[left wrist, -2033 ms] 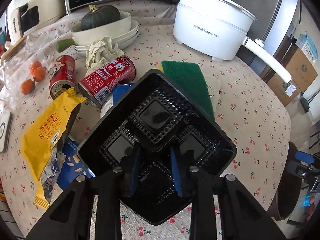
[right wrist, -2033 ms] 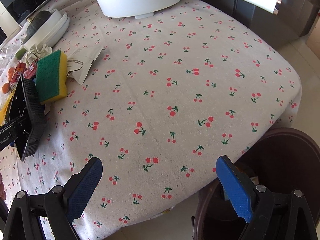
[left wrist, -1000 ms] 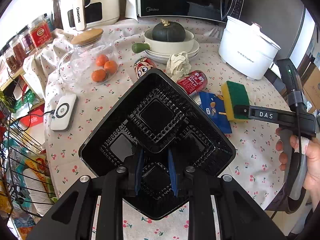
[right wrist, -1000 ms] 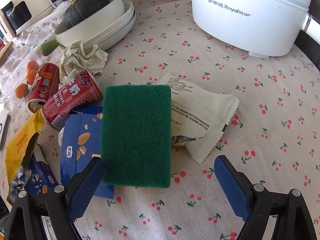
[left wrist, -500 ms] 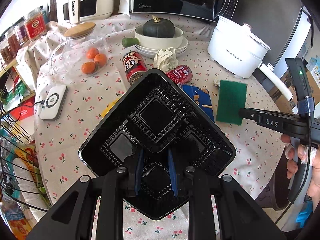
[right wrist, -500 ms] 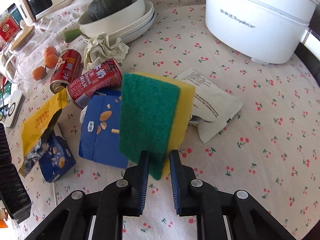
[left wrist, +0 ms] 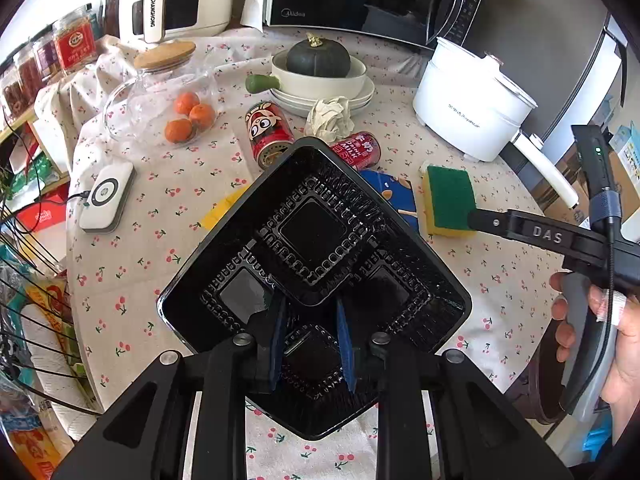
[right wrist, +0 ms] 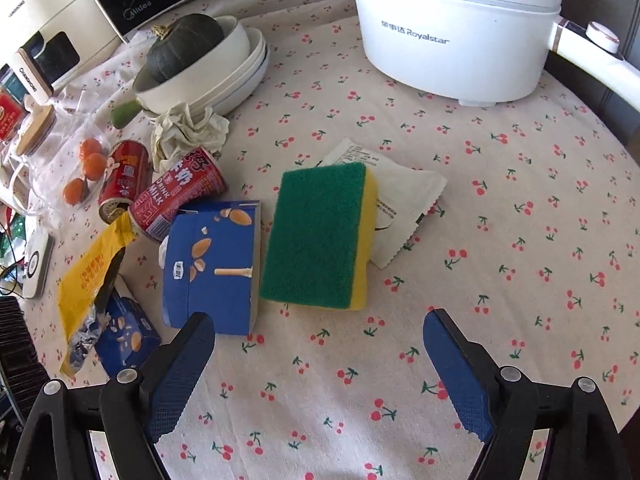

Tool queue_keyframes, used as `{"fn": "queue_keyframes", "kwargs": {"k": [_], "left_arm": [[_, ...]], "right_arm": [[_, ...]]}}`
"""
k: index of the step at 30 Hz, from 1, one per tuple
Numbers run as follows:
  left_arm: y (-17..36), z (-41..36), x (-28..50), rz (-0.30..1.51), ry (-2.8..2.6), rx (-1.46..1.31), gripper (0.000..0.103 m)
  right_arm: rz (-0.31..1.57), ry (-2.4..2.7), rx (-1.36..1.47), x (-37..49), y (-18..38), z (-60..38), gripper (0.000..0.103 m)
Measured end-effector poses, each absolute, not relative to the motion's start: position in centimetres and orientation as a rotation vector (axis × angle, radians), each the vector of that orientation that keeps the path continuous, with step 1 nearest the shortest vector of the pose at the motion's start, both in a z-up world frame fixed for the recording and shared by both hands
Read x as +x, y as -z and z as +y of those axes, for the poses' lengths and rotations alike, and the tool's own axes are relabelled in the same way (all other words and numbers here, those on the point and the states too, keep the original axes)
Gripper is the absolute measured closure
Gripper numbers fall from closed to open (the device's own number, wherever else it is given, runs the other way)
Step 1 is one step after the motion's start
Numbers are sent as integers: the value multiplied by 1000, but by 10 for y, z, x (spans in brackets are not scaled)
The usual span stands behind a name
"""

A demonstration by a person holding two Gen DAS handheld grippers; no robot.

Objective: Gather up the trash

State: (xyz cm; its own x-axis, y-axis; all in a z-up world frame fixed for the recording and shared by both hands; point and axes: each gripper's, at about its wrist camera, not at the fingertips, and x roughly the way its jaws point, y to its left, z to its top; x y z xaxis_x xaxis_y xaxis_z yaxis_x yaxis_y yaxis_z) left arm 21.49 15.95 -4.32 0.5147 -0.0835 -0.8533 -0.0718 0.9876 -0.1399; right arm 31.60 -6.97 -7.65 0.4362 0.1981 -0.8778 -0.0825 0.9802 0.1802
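Observation:
My left gripper (left wrist: 310, 344) is shut on the near rim of a black plastic meal tray (left wrist: 312, 232), held above the table. My right gripper (right wrist: 318, 326) has its jaws opening wide, with nothing between them. Just ahead of it a green and yellow sponge (right wrist: 320, 236) lies flat on the tablecloth, partly on a white wrapper (right wrist: 404, 200). Left of the sponge are a blue carton (right wrist: 212, 268), a red milk can (right wrist: 180, 196), a second red can (right wrist: 124, 176), a crumpled tissue (right wrist: 188, 132) and a yellow wrapper (right wrist: 92, 272).
A white electric pot (right wrist: 452, 28) stands at the back right, its long handle reaching past the table edge. A bowl with a dark squash (right wrist: 200, 68), a glass jar of oranges (left wrist: 160, 96) and a white charger (left wrist: 106, 196) sit further left. A brown bin (left wrist: 538, 380) stands below the right edge.
Half a second ago my right gripper was shut on the sponge and held it up. Now it has let go, the sponge lies flat, and the jaws stand wide. The left still holds the tray.

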Motion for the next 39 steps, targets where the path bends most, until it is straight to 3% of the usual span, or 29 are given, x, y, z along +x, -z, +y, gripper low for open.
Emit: {"fn": "queue_keyframes", "kwargs": {"k": [6, 8, 27, 39], "left_arm": [[53, 159, 225, 1050, -11, -136, 79], [56, 158, 227, 1055, -11, -134, 79], [38, 109, 193, 1029, 90, -126, 79], [38, 50, 169, 1029, 180, -40, 79]], "right_arm": [[1120, -131, 35, 337, 105, -46, 17], [1142, -118, -15, 341, 114, -41, 45], [1057, -188, -74, 235, 36, -101, 46], [1037, -146, -3, 163, 32, -168, 45]]}}
